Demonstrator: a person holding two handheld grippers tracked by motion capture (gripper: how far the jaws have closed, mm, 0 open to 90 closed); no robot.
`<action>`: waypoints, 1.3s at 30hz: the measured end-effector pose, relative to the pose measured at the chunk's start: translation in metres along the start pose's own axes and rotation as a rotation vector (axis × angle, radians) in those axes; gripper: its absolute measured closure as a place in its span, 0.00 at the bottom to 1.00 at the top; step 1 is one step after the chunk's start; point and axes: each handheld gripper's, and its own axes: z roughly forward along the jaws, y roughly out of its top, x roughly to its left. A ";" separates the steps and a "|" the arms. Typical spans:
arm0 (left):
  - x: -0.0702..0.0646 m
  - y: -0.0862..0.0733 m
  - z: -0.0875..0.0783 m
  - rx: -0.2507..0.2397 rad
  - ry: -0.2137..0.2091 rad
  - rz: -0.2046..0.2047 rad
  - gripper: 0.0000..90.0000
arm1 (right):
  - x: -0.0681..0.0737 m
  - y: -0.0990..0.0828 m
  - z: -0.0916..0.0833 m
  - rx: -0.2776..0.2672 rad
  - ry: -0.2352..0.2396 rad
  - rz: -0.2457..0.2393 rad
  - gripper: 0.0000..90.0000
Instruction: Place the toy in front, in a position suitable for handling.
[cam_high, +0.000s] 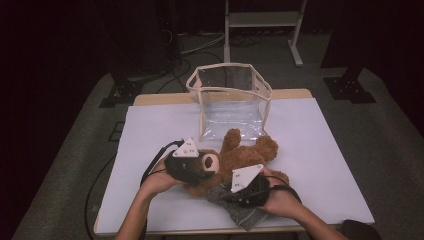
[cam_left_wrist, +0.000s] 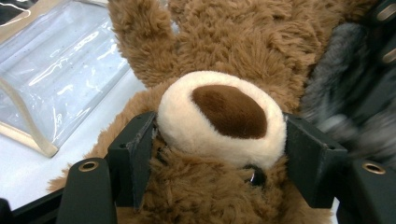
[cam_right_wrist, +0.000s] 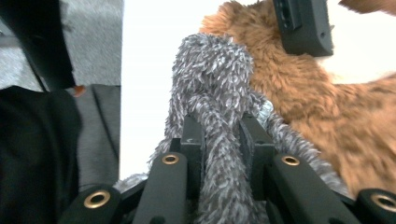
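Observation:
A brown teddy bear (cam_high: 245, 152) lies on its back in the middle of the white table (cam_high: 325, 150). My left gripper (cam_high: 202, 169) is shut on the bear's head. In the left gripper view its jaws (cam_left_wrist: 219, 140) press on both sides of the cream muzzle (cam_left_wrist: 187, 126). A grey fuzzy cloth (cam_high: 245, 216) lies against the bear's near side. My right gripper (cam_high: 231, 194) is shut on a bunched fold of that cloth (cam_right_wrist: 212, 70), which stands up between the pads (cam_right_wrist: 223, 133). Beyond it the bear's fur (cam_right_wrist: 299, 88) is in view.
A clear plastic bag with cream edging (cam_high: 230, 97) stands open at the back of the table, just behind the bear; its wall (cam_left_wrist: 60, 70) lies close to the bear's arm. A metal stand (cam_high: 262, 20) and cables are on the floor beyond.

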 end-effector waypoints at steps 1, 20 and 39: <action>0.000 -0.001 0.000 0.000 -0.001 0.003 0.35 | 0.000 0.000 0.006 0.017 -0.006 -0.002 0.82; 0.002 0.001 0.001 0.003 -0.008 -0.007 0.35 | 0.003 -0.008 0.001 0.000 -0.033 0.008 0.82; 0.001 -0.003 0.000 -0.005 -0.030 0.000 0.35 | -0.004 -0.012 -0.028 -0.061 -0.077 0.037 0.82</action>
